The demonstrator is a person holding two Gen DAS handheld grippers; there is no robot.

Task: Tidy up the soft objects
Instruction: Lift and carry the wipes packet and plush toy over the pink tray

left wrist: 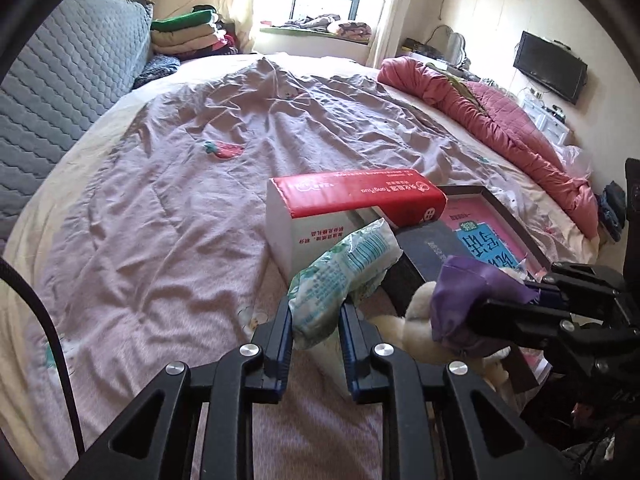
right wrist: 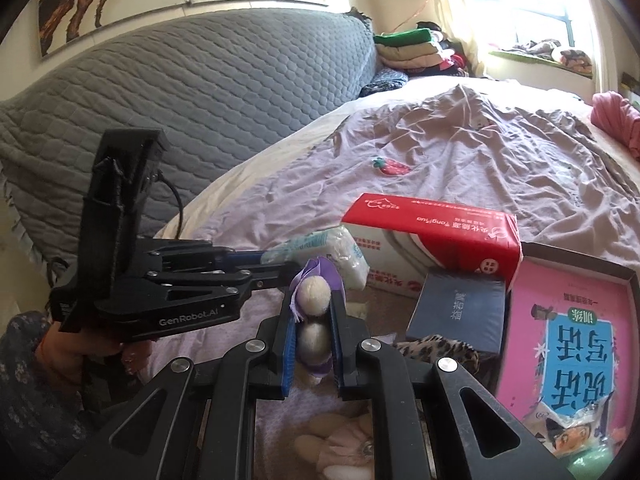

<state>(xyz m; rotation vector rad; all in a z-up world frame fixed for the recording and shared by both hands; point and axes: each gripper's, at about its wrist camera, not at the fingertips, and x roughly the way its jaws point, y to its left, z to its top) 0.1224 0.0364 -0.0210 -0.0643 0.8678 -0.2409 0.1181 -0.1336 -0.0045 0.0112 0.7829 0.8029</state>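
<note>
Left wrist view, bottom centre: the left gripper (left wrist: 315,322) is clamped on a soft plastic-wrapped tissue pack with green-and-blue print (left wrist: 340,280), which sticks up and to the right from between the blue-padded fingers, lifted over the wrinkled lilac bedspread (left wrist: 180,200). Just right of it, lower right of the frame, the right gripper (left wrist: 516,308) comes in from the side, holding a cream plush toy in a purple cloth outfit (left wrist: 460,304).

Right wrist view shows that better: at lower centre the right gripper (right wrist: 312,320) is closed on the plush toy (right wrist: 315,296), its round cream parts squeezed between the pads and the purple cloth poking out on top. The left gripper (right wrist: 276,264) reaches in from the left edge with the tissue pack (right wrist: 340,252) at its tip, right next to the toy.

A bit further up in both views sits a red-and-white rectangular tissue box (left wrist: 340,208) on the bedspread. Beside it, toward the right edge, a dark-framed tray (left wrist: 516,216) holds a pink-and-blue book (left wrist: 492,236), and a dark navy booklet (right wrist: 460,308) lies near the box.

Farther back, upper right in the left view, a bunched pink quilt (left wrist: 480,112) lies along the bed edge, and a grey quilted headboard (left wrist: 60,92) fills the left side.
</note>
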